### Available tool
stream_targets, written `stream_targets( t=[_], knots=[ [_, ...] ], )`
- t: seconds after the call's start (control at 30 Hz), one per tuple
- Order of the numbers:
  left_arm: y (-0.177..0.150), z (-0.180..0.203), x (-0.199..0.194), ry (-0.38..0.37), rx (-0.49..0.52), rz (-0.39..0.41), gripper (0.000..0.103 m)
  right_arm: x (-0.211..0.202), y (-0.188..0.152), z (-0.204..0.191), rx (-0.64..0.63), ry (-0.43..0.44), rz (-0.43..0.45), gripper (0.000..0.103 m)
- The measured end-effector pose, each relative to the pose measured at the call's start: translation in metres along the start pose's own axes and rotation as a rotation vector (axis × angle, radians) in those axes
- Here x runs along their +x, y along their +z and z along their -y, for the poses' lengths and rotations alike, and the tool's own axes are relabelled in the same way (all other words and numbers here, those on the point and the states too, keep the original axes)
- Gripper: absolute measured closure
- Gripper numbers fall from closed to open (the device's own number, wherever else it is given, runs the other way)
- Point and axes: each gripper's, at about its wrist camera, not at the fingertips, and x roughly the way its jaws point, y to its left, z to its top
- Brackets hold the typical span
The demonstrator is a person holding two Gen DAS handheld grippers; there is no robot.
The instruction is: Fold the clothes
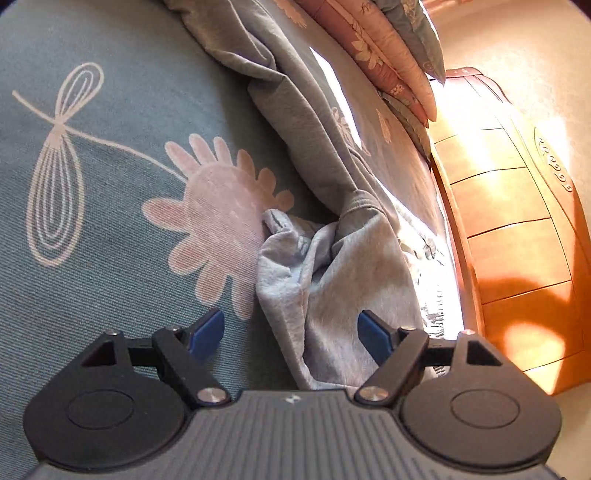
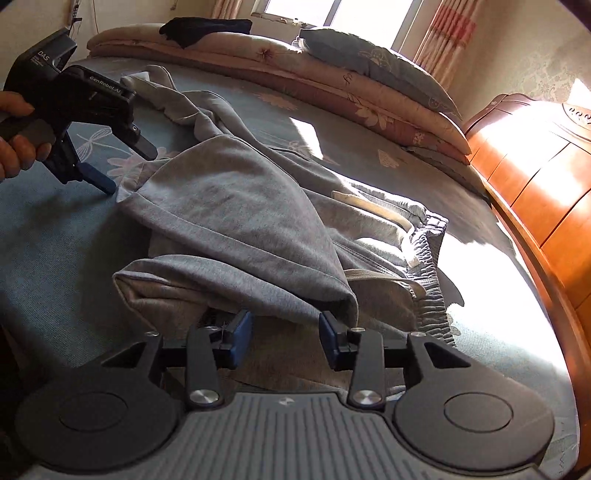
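Grey sweatpants (image 2: 240, 206) lie crumpled on the bed, one leg folded over toward the elastic waistband (image 2: 432, 266) and its drawstring (image 2: 373, 275). My right gripper (image 2: 285, 321) is open at the near fold of the leg; cloth lies over and between the blue pads without being pinched. My left gripper (image 2: 131, 171), held by a hand (image 2: 14, 147), stands open at the leg's far hem. In the left wrist view the left gripper (image 1: 291, 321) is wide open over a bunched end of the sweatpants (image 1: 332, 266), its right pad beside the cloth.
The bed sheet (image 1: 92, 258) is blue with pink flowers and dragonflies. Folded quilts (image 2: 332, 85), a pillow (image 2: 376, 62) and a black garment (image 2: 203, 29) line the far side. A wooden bed frame (image 2: 535, 177) borders the right, in bright sunlight.
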Motion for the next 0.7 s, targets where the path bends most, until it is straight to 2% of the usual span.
stream_targets(
  t=[0.07, 0.17, 0.37, 0.43, 0.47, 0.6, 0.7],
  knots=[
    [0.0, 0.0, 0.008, -0.014, -0.022, 0.017, 0.034, 0.003, -0.002, 0.003, 0.016, 0.007, -0.001, 0.058],
    [0.003, 0.0, 0.016, -0.04, -0.063, 0.038, 0.046, 0.008, -0.004, 0.008, 0.039, 0.013, -0.005, 0.058],
    [0.009, -0.023, 0.028, -0.186, -0.248, 0.064, 0.046, 0.009, -0.008, 0.013, 0.063, 0.017, -0.007, 0.058],
    [0.009, -0.03, 0.032, -0.213, -0.298, 0.075, 0.049, 0.01, -0.009, 0.014, 0.066, 0.011, -0.01, 0.058],
    [0.009, -0.031, 0.033, -0.211, -0.302, 0.077, 0.053, 0.01, -0.009, 0.015, 0.07, 0.007, -0.011, 0.058],
    [0.008, -0.034, 0.035, -0.142, -0.32, 0.091, 0.086, 0.01, -0.007, 0.015, 0.087, 0.013, -0.011, 0.058],
    [0.007, -0.03, 0.031, -0.098, -0.296, 0.123, 0.093, 0.008, -0.005, 0.012, 0.072, 0.011, -0.008, 0.058]
  ],
)
